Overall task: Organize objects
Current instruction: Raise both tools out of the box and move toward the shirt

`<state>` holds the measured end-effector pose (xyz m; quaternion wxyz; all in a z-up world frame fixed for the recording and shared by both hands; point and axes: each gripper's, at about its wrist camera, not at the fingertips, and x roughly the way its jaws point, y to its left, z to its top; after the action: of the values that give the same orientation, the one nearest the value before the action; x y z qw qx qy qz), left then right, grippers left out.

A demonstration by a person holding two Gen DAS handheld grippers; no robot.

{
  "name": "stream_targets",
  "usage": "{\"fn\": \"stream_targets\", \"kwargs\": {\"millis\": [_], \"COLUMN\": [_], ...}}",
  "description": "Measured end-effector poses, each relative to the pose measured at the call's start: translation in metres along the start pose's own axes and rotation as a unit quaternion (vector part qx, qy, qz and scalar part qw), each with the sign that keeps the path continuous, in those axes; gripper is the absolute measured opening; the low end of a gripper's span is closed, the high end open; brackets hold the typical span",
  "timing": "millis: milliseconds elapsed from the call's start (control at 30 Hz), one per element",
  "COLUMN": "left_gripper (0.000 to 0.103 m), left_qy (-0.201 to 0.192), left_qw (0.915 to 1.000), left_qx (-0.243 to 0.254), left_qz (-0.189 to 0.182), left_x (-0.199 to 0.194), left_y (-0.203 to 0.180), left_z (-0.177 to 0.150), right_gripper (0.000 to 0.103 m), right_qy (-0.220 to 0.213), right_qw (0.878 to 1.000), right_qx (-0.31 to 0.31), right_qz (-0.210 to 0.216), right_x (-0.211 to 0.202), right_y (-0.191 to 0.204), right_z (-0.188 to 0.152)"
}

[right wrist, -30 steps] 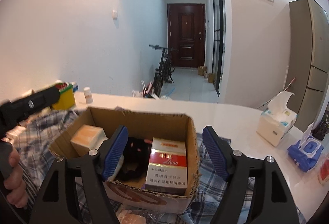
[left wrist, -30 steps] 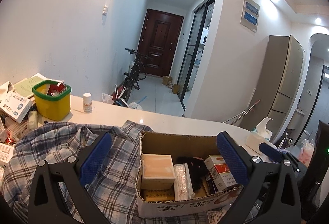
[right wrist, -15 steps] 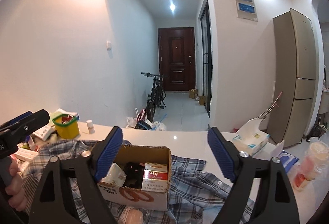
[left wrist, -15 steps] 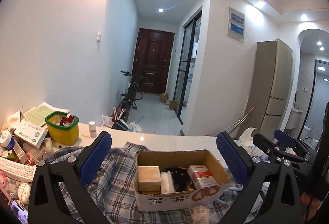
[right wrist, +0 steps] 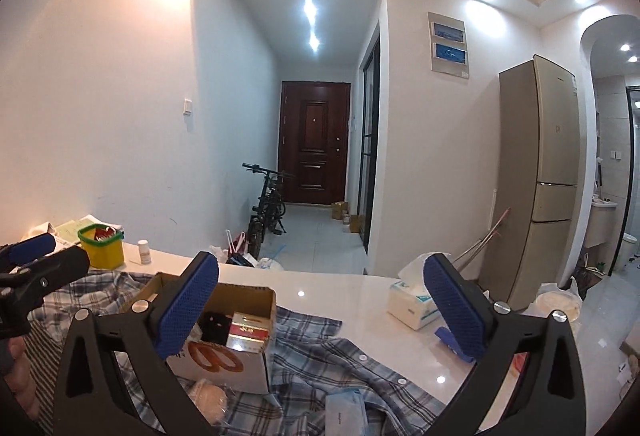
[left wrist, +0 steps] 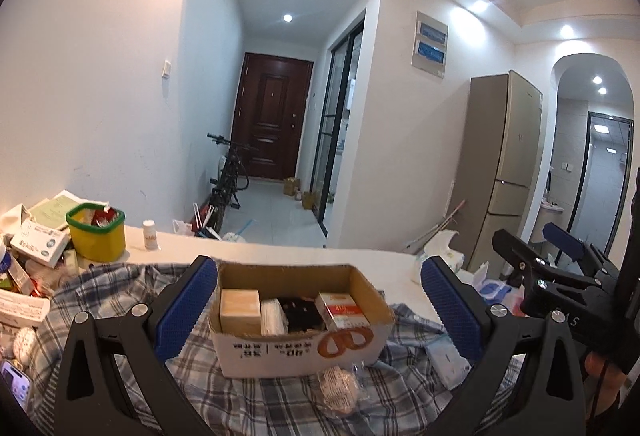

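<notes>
A cardboard box (left wrist: 300, 352) sits on a blue plaid shirt (left wrist: 120, 300) spread over the white counter. It holds a tan box (left wrist: 239, 310), a white packet (left wrist: 274, 316), a black item (left wrist: 298, 310) and a red and white carton (left wrist: 342, 310). My left gripper (left wrist: 319, 268) hangs open, back from the box and above it, holding nothing. My right gripper (right wrist: 320, 264) is to the right of the box (right wrist: 224, 360). Its jaws are opening, with nothing between the pads. Each gripper shows at the edge of the other's view.
A yellow tub with a green rim (left wrist: 96, 232) and a small white bottle (left wrist: 149, 234) stand at the back left beside piled boxes (left wrist: 36, 248). A wrapped round item (left wrist: 338, 388) lies before the box. A tissue box (right wrist: 412, 304) sits at the right.
Both grippers have drawn back and risen from the box, which now looks smaller and farther off. The right jaws have spread wider.
</notes>
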<state>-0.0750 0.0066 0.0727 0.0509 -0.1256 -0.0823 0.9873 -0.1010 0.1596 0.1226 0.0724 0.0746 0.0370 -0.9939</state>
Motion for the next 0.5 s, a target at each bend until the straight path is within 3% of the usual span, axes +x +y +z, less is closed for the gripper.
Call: {"fn": "stream_targets", "kwargs": {"millis": [267,500], "left_gripper": [0.103,0.103], "left_qy": [0.04,0.056], "left_qw": [0.9991,0.9982], "left_qx": [-0.016,0.012], "left_qz": [-0.004,0.017], "left_x": [0.019,0.038], "left_y": [-0.003,-0.007], "left_z": [-0.034,-0.06], "right_gripper": [0.102,0.102], "right_qy": [0.031,0.048], "right_qw": [0.999,0.999], "right_qx": [0.016,-0.014], "right_qz": [0.01,0.011], "right_x": [0.001,0.001], "right_y": [-0.015,-0.009], "right_z": [-0.02,-0.041]}}
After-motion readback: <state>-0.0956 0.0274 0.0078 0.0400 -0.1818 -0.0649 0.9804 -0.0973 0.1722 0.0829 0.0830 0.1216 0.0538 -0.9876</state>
